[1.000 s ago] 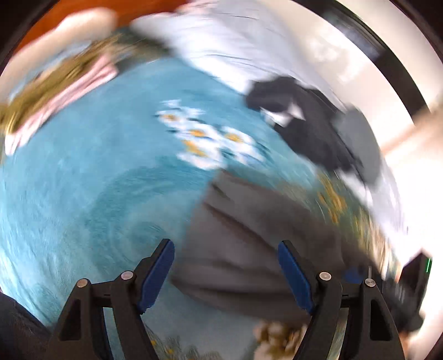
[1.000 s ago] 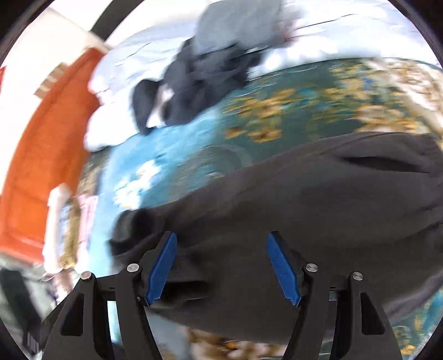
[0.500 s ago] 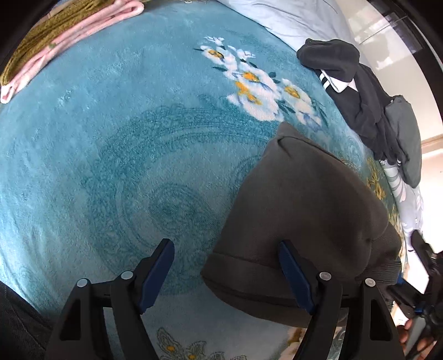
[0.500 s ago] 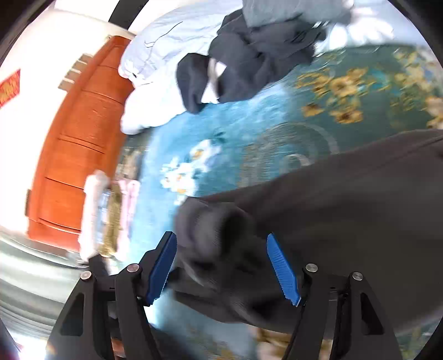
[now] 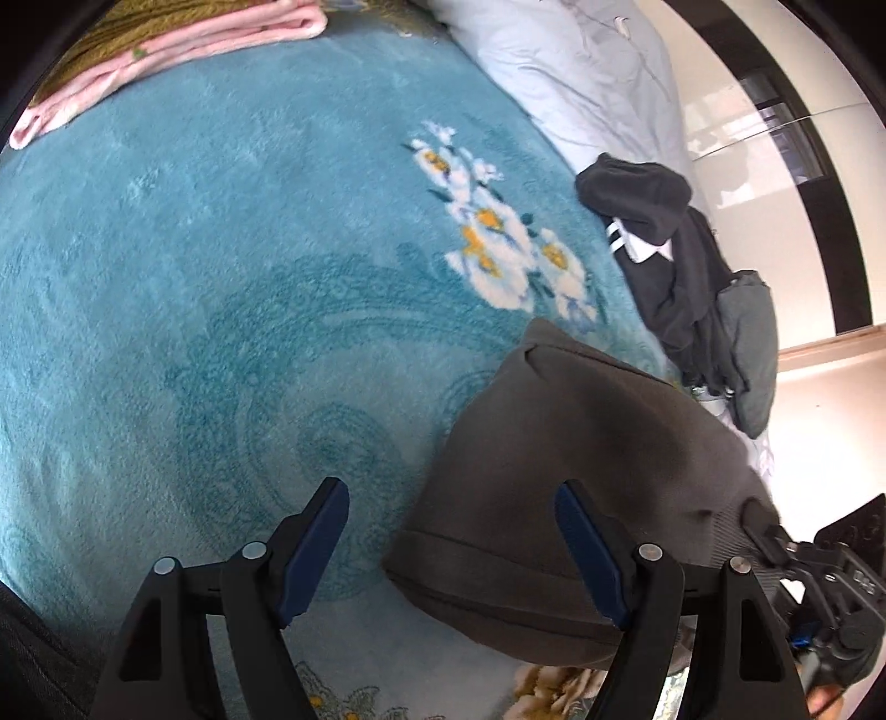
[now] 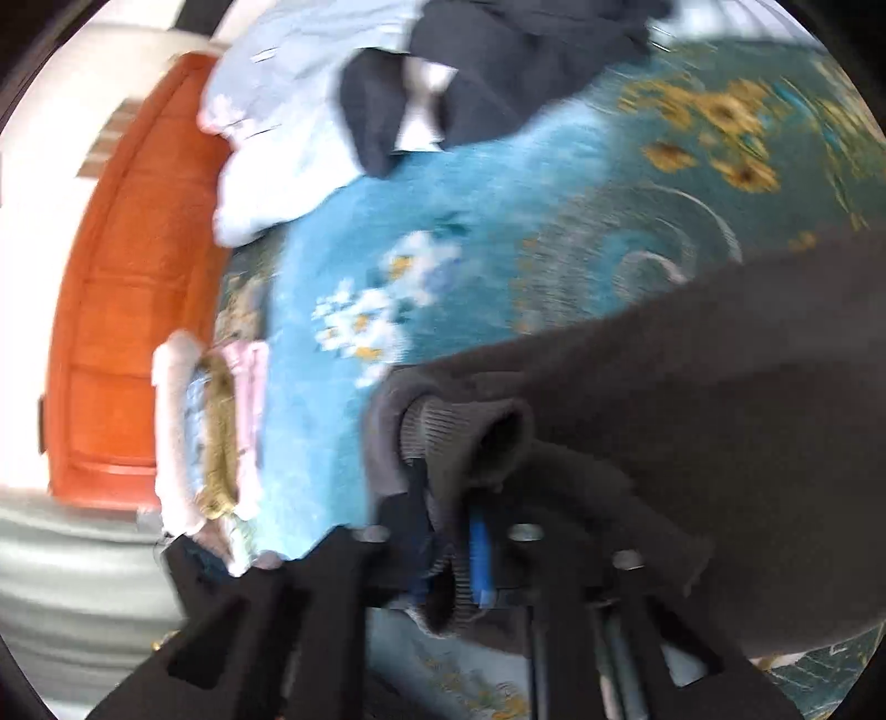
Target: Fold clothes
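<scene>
**Kid:** Where is the grey sweater (image 5: 581, 454)?

**Helper:** It lies on the blue blanket (image 5: 221, 277) on the bed, on the near right side. The right tool (image 6: 448, 554) has pinched its ribbed cuff (image 6: 459, 426) tight.

**Kid:** And the left tool (image 5: 451, 545)?

**Helper:** Its fingers are wide apart and hold nothing. It hangs over the sweater's near hem.

**Kid:** How do we do it well?

**Helper:** I think the right tool should keep its tight pinch and lay the sleeve flat across the body. The left tool could hold the hem down so nothing slides.

Teal floral blanket (image 5: 221, 277), dark grey sweatshirt (image 5: 581, 443), pink folded cloth (image 5: 166, 44), blue-padded claws
</scene>
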Motion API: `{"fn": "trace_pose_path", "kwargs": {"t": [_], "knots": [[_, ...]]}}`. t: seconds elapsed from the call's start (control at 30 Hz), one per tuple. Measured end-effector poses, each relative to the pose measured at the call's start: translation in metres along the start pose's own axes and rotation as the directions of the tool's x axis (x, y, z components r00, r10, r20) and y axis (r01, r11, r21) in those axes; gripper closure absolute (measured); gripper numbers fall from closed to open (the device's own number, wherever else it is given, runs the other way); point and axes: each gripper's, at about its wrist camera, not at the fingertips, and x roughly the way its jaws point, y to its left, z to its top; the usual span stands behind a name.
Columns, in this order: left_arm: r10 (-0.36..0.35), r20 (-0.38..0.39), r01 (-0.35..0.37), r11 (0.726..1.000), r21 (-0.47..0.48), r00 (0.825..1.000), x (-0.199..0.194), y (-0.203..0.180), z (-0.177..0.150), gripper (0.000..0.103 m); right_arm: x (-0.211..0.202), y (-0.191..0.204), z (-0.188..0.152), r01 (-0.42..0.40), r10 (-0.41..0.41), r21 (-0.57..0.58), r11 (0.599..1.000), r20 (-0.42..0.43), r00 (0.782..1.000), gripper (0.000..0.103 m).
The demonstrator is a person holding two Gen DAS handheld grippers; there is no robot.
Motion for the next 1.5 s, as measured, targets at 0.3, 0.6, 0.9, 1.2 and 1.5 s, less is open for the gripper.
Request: {"fn": "trace_pose_path", "kwargs": {"t": [0.3, 0.6, 0.9, 1.2, 1.5], "knots": [[0.058, -0.135, -0.049, 0.996, 0.071, 0.989, 0.018, -0.006, -0.001, 0.023, -0.036, -0.018, -0.031, 0.047, -0.047, -0.012, 0.999, -0.017, 0.999, 0.095], [0.133, -0.202, -0.120, 0.990, 0.075, 0.970, 0.034, -0.002, -0.002, 0.023, -0.045, -0.069, -0.050, 0.077, -0.078, 0.138, 0.987, 0.003, 0.997, 0.072], [0.136, -0.206, -0.124, 0.990, 0.072, 0.969, 0.036, -0.002, -0.004, 0.023, -0.034, -0.052, -0.034, -0.004, 0.000, 0.081, 0.997, 0.050, 0.999, 0.053], [0.130, -0.185, -0.119, 0.990, 0.070, 0.974, 0.031, -0.002, -0.003, 0.023, 0.010, -0.060, -0.019, -0.033, 0.038, 0.183, 0.983, -0.022, 0.999, 0.053], [-0.089, -0.094, 0.098, 0.991, 0.094, 0.992, 0.004, -0.014, 0.003, 0.023, -0.004, -0.007, -0.024, -0.171, 0.173, 0.046, 0.984, -0.055, 0.983, 0.097]]}}
